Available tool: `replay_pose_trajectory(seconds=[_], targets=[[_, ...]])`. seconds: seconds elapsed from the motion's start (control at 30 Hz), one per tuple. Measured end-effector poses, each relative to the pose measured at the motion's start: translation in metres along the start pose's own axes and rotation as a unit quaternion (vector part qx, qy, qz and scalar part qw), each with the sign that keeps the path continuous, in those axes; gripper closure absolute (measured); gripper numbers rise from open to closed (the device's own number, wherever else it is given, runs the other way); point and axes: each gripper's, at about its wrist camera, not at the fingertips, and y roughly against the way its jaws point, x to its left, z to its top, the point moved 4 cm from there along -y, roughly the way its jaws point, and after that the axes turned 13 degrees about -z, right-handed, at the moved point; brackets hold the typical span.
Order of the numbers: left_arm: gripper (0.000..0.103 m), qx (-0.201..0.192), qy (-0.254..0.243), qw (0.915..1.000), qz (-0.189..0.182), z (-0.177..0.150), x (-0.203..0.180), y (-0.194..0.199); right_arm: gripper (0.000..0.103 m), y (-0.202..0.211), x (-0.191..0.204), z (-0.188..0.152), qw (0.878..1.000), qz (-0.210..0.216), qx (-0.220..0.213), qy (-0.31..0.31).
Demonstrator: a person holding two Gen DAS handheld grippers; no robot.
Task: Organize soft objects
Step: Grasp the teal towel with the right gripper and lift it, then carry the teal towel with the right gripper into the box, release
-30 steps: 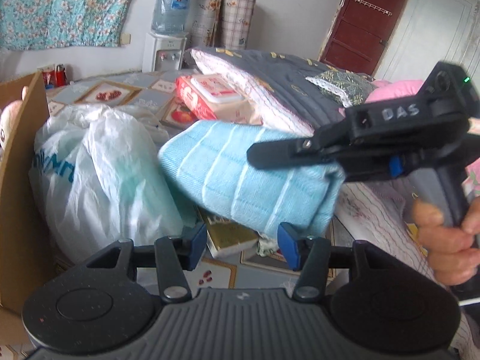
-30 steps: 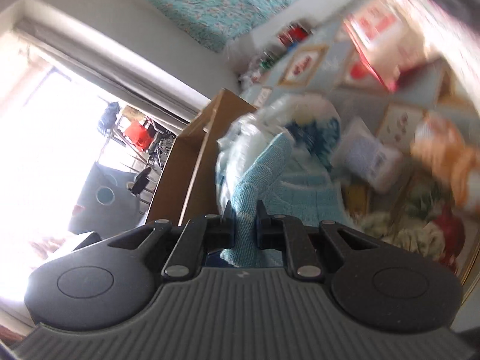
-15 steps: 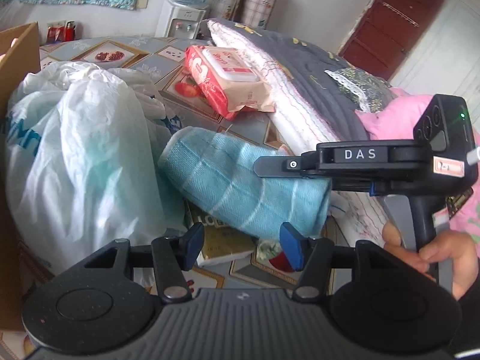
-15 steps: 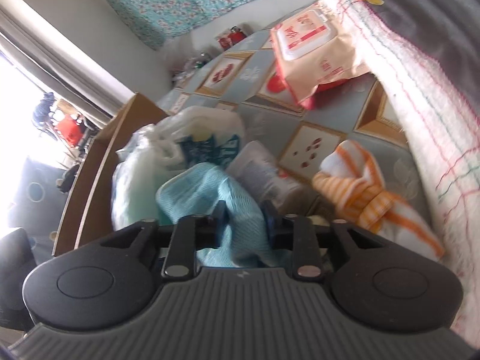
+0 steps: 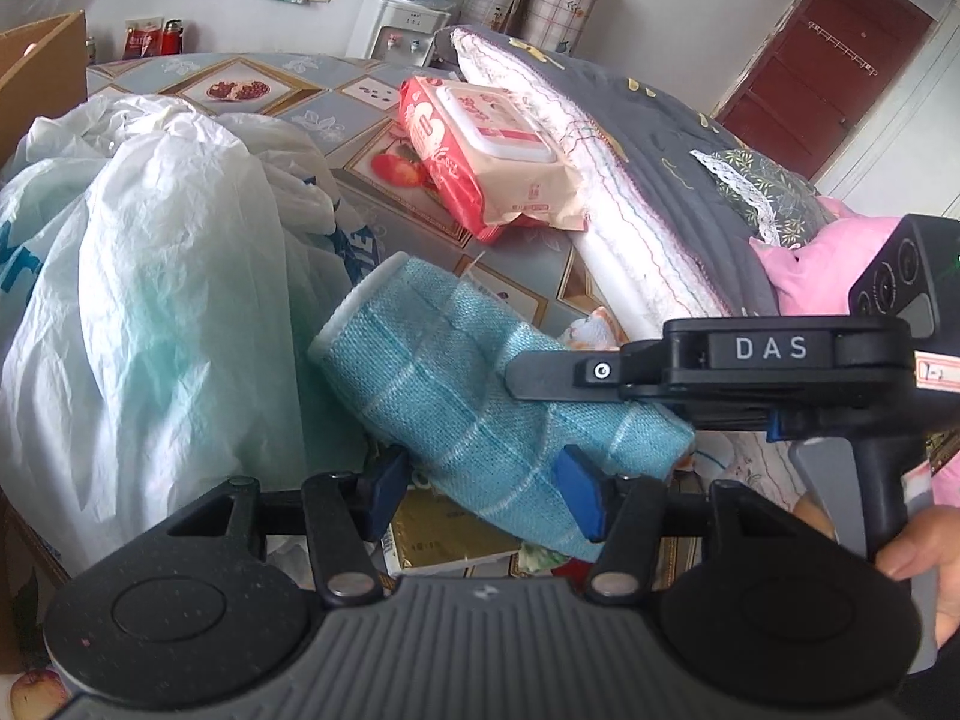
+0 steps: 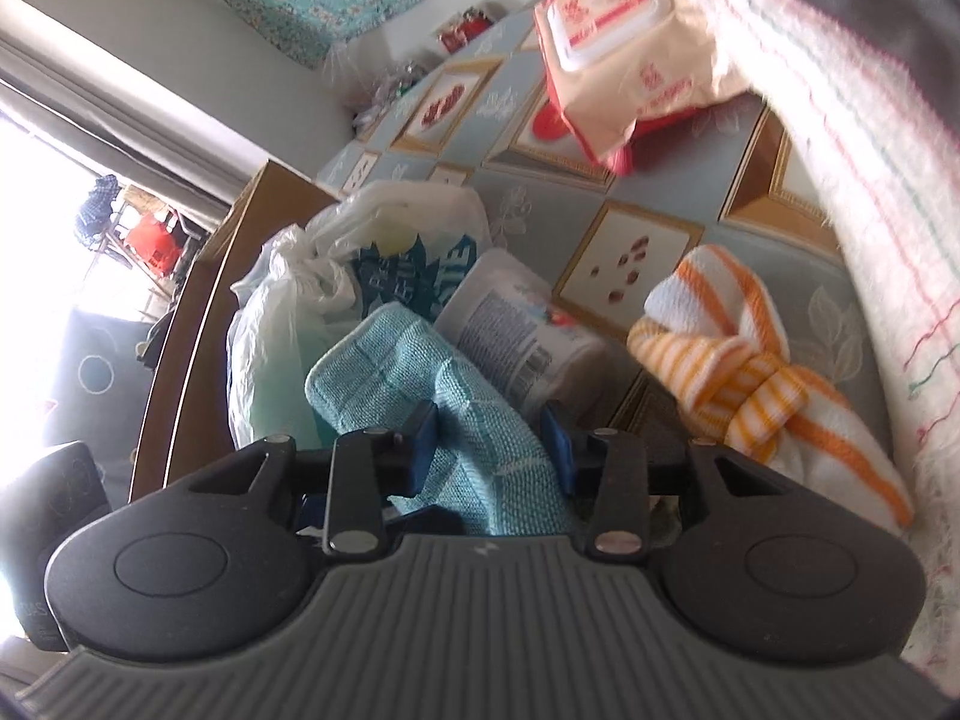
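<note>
While the right gripper (image 6: 489,450) has just been opening, pads slack around the folded light-blue knitted towel (image 5: 480,402), left gripper (image 5: 480,489) empty, spread. Risk: the towel unfolds or slides off the clutter beneath.

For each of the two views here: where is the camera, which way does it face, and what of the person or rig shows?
Left wrist: on the left gripper, facing down at the blue towel; the right gripper and a hand show.
Right wrist: on the right gripper, facing down at the towel between its open jaws, which have just been opening; only its own fingers show.
Shared: towel, white plastic bag, wipes pack.
</note>
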Motion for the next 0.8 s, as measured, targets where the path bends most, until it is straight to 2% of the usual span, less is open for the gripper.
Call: replay_pose_trajectory(seconds=[0.13, 0.2, 0.23, 0.3, 0.4, 0.57, 0.8], targets=[[0.047, 0.002, 0.007, 1.0, -0.002, 0.0, 0.001, -0.002, 0.065, -0.008, -0.001, 0.0, 1.0, 0.012, 0.022, -0.004], [0.056, -0.004, 0.008, 1.0, 0.0, 0.001, 0.002, -0.002, 0.065, -0.011, -0.001, 0.0, 0.999, 0.018, 0.031, -0.004], [0.06, -0.007, 0.007, 1.0, 0.0, 0.001, 0.002, -0.002, 0.068, -0.011, -0.002, -0.001, 0.999, 0.023, 0.033, -0.007], [0.07, -0.011, 0.003, 0.9999, 0.0, 0.003, 0.0, 0.0, 0.08, -0.009, -0.002, -0.003, 0.999, 0.038, 0.036, -0.01], [0.077, -0.015, -0.007, 0.9998, -0.01, 0.003, -0.004, 0.006, 0.086, 0.002, 0.0, -0.005, 0.999, 0.045, 0.027, -0.013], [0.078, -0.034, -0.025, 0.9987, -0.029, 0.003, -0.018, 0.027, 0.088, 0.03, 0.009, -0.01, 0.999, 0.052, 0.002, -0.014], [0.078, -0.074, -0.064, 0.994, -0.049, 0.007, -0.038, 0.073, 0.088, 0.075, 0.041, -0.014, 0.997, 0.062, -0.039, 0.004]])
